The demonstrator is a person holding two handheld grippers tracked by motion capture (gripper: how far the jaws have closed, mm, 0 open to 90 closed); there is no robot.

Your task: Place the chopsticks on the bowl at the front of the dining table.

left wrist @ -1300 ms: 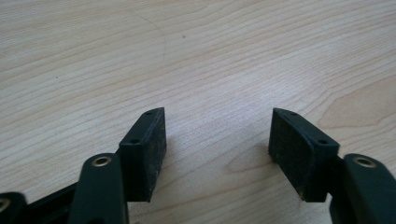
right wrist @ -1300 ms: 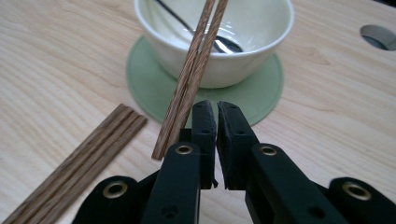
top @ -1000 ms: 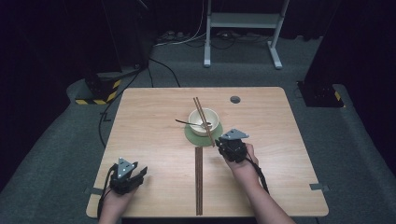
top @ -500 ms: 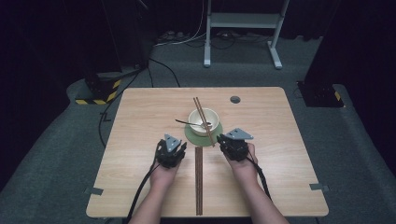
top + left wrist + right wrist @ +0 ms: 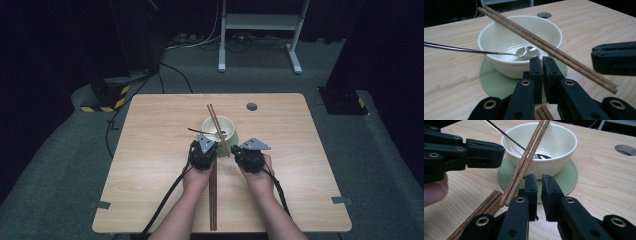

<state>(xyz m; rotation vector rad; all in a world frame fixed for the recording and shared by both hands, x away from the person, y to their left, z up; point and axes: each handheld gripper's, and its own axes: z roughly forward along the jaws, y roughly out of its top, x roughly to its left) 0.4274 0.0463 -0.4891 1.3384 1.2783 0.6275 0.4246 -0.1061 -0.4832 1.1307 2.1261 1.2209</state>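
Wooden chopsticks (image 5: 217, 129) lie across the cream bowl (image 5: 218, 128) at centre frame in the high view, both grippers just below. Left gripper view: left gripper (image 5: 542, 65), jaws just closed empty, nears them. Right gripper view: right gripper (image 5: 541, 185) clenched empty. Judged step: approach; next, reopen around the chopsticks.

A recording studio or lab: wooden table (image 5: 150, 150) on grey carpet (image 5: 60, 165) (dark surroundings, loose cables (image 5: 170, 75)).

No writing, label, brand or number could be read anywhere — the only sign-like marking was the yellow-and-black hazard striping (image 5: 102, 107) on a dark object on the floor beyond the table's far left corner.
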